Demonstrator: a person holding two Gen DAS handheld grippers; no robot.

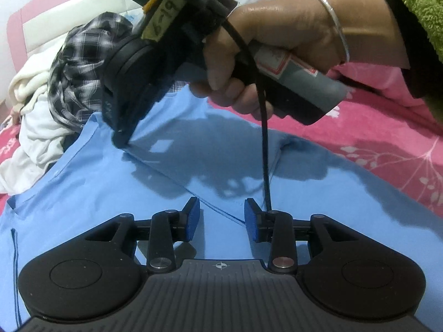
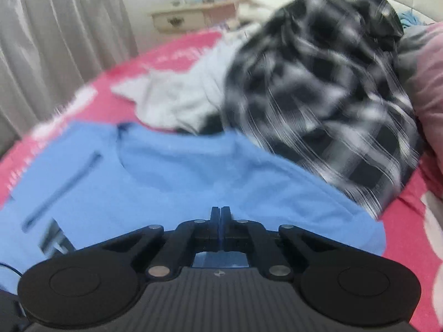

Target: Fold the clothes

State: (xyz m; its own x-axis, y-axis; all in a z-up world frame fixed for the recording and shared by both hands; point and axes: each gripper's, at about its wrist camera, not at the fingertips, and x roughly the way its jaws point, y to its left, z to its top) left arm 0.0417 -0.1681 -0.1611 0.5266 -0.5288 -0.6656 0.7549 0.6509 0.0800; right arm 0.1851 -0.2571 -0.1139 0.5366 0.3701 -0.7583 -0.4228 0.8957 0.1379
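Right gripper (image 2: 221, 215) has its jaws pressed together, and from the left wrist view I see its tips pinching a fold of the blue shirt (image 1: 91, 171) at the far edge. Left gripper (image 1: 221, 217) hangs partly open above the shirt's near part, with nothing between its pads; a crease runs diagonally from the right gripper's pinch toward it. I judge the right hand better placed to carry the fold. Beyond lies a plaid shirt (image 2: 318, 88) on white clothing (image 1: 36, 116), all on a pink floral bedspread (image 1: 373, 144), with grey curtains (image 2: 63, 27) and a small dresser (image 2: 191, 16) behind.
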